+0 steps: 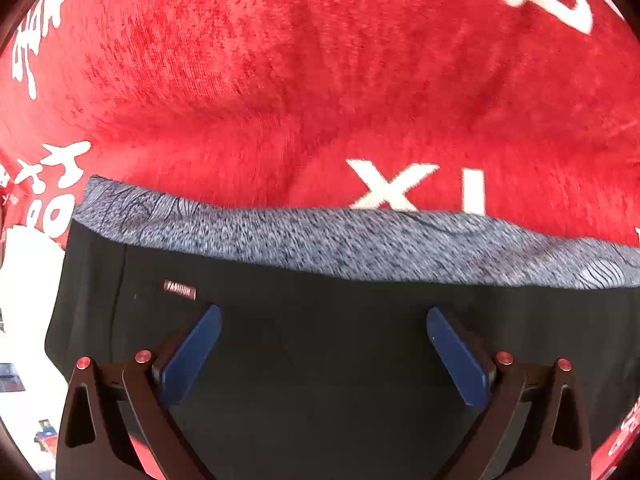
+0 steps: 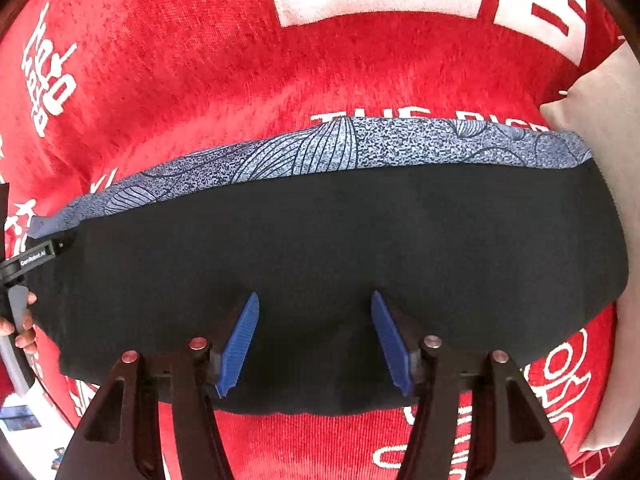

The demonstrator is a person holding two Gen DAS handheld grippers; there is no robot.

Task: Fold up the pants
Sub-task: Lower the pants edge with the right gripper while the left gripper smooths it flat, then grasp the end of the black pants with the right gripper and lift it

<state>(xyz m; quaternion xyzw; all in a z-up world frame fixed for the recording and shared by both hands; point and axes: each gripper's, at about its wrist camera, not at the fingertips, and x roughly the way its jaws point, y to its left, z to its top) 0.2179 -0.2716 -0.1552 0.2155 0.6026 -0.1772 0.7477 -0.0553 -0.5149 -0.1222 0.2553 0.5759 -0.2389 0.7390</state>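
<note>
Black pants (image 2: 320, 248) lie folded flat on a red blanket (image 2: 200, 80), with a blue-grey patterned band (image 2: 360, 144) along their far edge. In the left wrist view the same pants (image 1: 340, 340) fill the lower half, with their band (image 1: 320, 240) and a small label (image 1: 180, 290). My left gripper (image 1: 324, 320) hangs over the black cloth, open wide, nothing between its blue pads (image 1: 192, 356). My right gripper (image 2: 315, 304) is open above the pants' near edge, its pads (image 2: 238, 344) clear of the cloth. The left gripper's body (image 2: 36, 258) and a hand (image 2: 24, 328) show at the right wrist view's left edge.
The red blanket (image 1: 280, 80) with white lettering (image 1: 396, 186) covers the surface all round the pants. A pale cushion or cloth (image 2: 600, 120) lies at the right in the right wrist view. White floor and small objects (image 1: 24, 320) show at the lower left.
</note>
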